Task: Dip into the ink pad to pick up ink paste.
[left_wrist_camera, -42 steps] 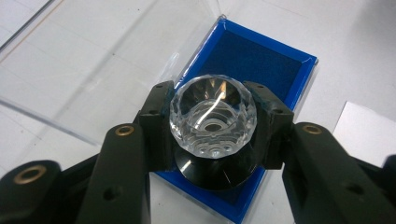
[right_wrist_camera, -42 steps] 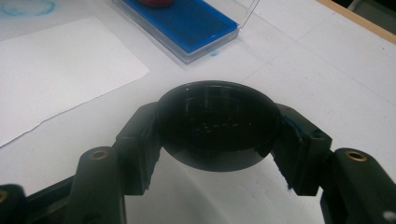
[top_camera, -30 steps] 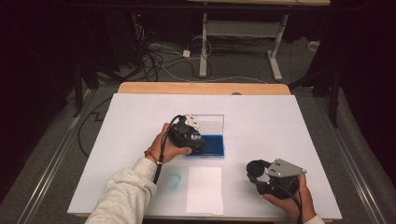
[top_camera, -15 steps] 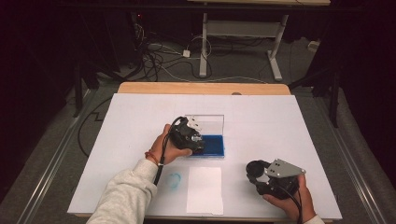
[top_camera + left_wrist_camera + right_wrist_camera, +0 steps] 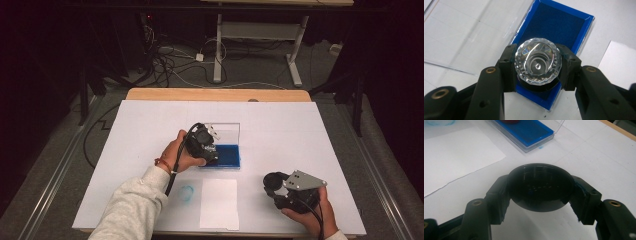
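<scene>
No writing, label, brand, number or sign can be read anywhere: the blue ink pad, the white paper sheet near the worktop's front edge and the blue smudge beside it all carry none.

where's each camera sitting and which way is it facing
High view: above the table's near side, looking forward and down; forearms, left gripper, right gripper.
Left gripper view: on that gripper, facing down at a faceted stamp over the blue ink pad; own jaws.
Right gripper view: low, facing across; own jaws on a black cap.
All share the pad.
</scene>
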The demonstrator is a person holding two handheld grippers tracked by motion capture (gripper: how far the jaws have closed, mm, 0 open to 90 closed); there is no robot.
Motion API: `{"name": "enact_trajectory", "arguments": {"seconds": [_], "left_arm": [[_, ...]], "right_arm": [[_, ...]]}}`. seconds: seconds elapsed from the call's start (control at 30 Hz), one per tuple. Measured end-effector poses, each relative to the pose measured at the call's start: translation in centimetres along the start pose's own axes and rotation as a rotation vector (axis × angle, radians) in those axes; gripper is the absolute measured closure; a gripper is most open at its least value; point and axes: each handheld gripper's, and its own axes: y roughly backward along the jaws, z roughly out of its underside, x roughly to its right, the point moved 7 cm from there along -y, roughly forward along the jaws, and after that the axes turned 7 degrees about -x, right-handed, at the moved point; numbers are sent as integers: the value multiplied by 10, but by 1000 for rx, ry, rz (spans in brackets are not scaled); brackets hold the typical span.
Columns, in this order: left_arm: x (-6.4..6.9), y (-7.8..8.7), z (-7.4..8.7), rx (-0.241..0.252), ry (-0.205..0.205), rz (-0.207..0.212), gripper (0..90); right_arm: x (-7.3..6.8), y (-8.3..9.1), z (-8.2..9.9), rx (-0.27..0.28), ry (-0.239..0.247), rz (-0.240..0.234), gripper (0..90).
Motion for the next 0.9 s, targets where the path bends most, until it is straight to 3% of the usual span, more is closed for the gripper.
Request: {"name": "enact_trajectory", "arguments": {"seconds": [0.27,0.57,0.7,0.9], "left_arm": [[-2,-2,-1,28,13,23,548],[1,-2,-2,6,-3,-7,548],[-1,-2,-2,7,3,11,548],[0,-1,-2,-9,-5,2,549]], "right_arm": [[0,0,0,-2,0,3,386],[0,0,0,-2,-3,3,386],[0,0,0,0,-8,5,386],[2,1,0,2,-7,9,386]]}}
